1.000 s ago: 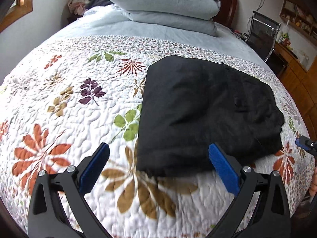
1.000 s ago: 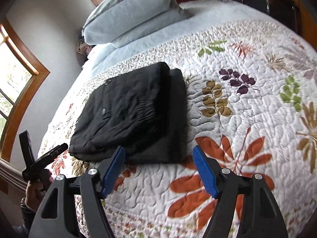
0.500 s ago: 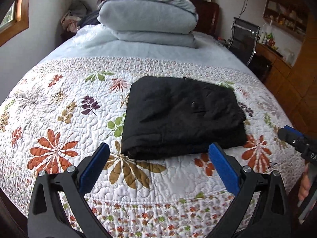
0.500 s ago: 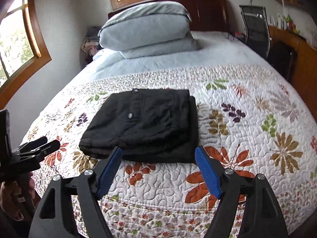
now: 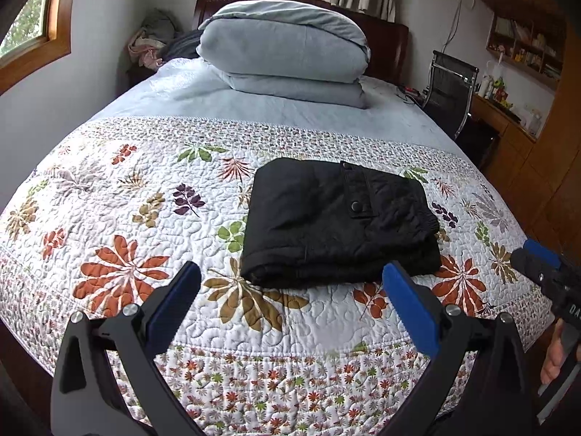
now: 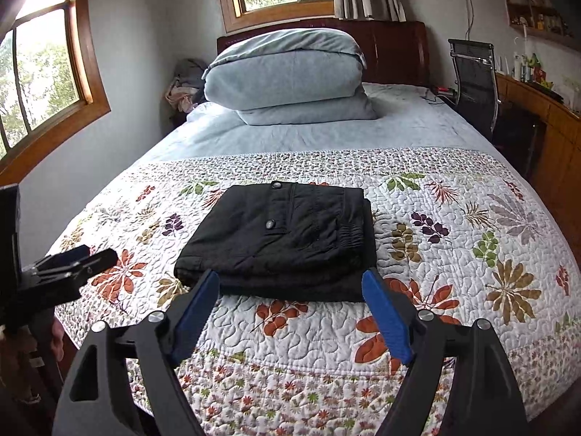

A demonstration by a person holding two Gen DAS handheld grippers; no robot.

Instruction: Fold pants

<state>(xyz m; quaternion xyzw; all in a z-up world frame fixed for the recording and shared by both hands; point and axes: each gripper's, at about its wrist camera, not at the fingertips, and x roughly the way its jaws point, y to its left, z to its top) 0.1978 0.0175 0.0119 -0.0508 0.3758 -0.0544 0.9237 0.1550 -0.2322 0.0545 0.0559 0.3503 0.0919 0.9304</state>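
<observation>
"Starting on the left, what did you see?"

"The left gripper (image 5: pixel 290 287) was there. Its blue fingers (image 5: pixel 174 299) were spread wide apart, with nothing between them. It hung over the front edge of the bed, above the flowery quilt (image 5: pixel 120 225)."

"Where were the pants?"

"The black pants (image 5: pixel 337 221) lay in the middle of the quilt. They were folded into a neat thick square, lying flat. A round button showed on top. Nothing was touching them."

"What was behind them?"

"A big folded grey blanket (image 5: pixel 287 51) sat at the head of the bed, well apart from the pants."

"And on the right?"

"The right gripper (image 6: pixel 290 287) was there. Its jaws had just been opening, and they stood wide with nothing between them. It hung near the front of the pants but was not touching them. A black chair (image 6: pixel 474 76) stood beside the bed on the far right."
</observation>
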